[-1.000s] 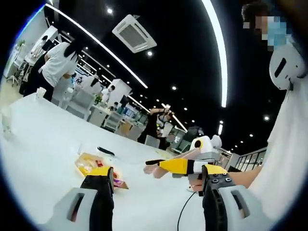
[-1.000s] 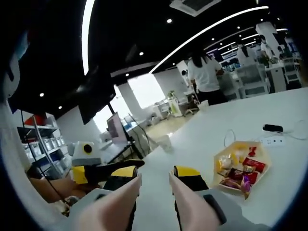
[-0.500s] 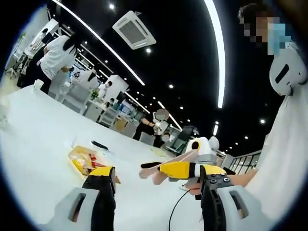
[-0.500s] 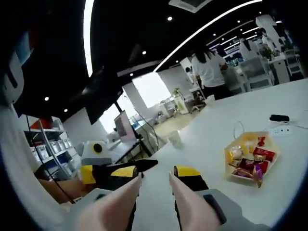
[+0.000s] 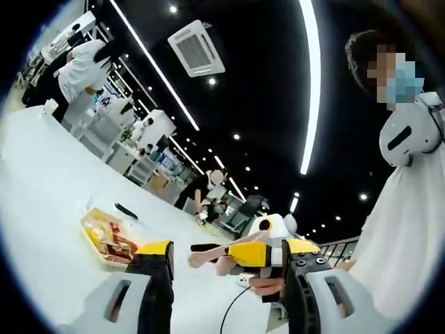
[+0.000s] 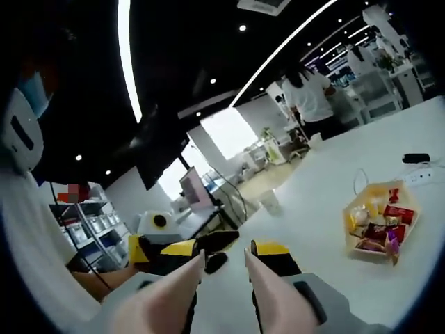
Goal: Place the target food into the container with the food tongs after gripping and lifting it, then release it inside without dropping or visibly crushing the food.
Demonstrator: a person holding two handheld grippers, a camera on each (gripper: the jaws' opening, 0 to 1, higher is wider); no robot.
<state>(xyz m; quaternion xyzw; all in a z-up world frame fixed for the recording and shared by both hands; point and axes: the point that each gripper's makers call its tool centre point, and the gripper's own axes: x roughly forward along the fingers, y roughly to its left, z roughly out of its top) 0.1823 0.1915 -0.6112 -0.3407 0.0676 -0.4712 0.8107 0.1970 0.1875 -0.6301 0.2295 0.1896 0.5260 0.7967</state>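
Observation:
A hexagonal yellow tray (image 5: 89, 224) (image 6: 410, 229) of wrapped snacks lies on the white table (image 5: 42, 202) (image 6: 327, 209). My left gripper (image 5: 227, 248) stands wide open with nothing between its jaws, held in the air near the table's edge. In the right gripper view, my right gripper (image 6: 226, 254) is shut on pink food tongs (image 6: 268, 289), whose two arms run up along its jaws with a gap between the tips. Nothing is between the tongs. The right gripper (image 5: 243, 254) reaches in side-on in the left gripper view, with the tongs (image 5: 203, 259) sticking out. The left gripper (image 6: 177, 247) shows at the left.
A paper cup (image 6: 270, 202) stands on the table left of the tray. A black object (image 6: 417, 158), a white power strip (image 6: 424, 175) and a cable (image 6: 358, 179) lie beyond the tray. People stand at the far tables (image 5: 80, 69). The person holding the grippers (image 5: 410, 209) is close.
Both views have shifted with the hands, so the tray sits further out in each picture. The left jaws stay wide open and the right gripper keeps hold of the tongs.

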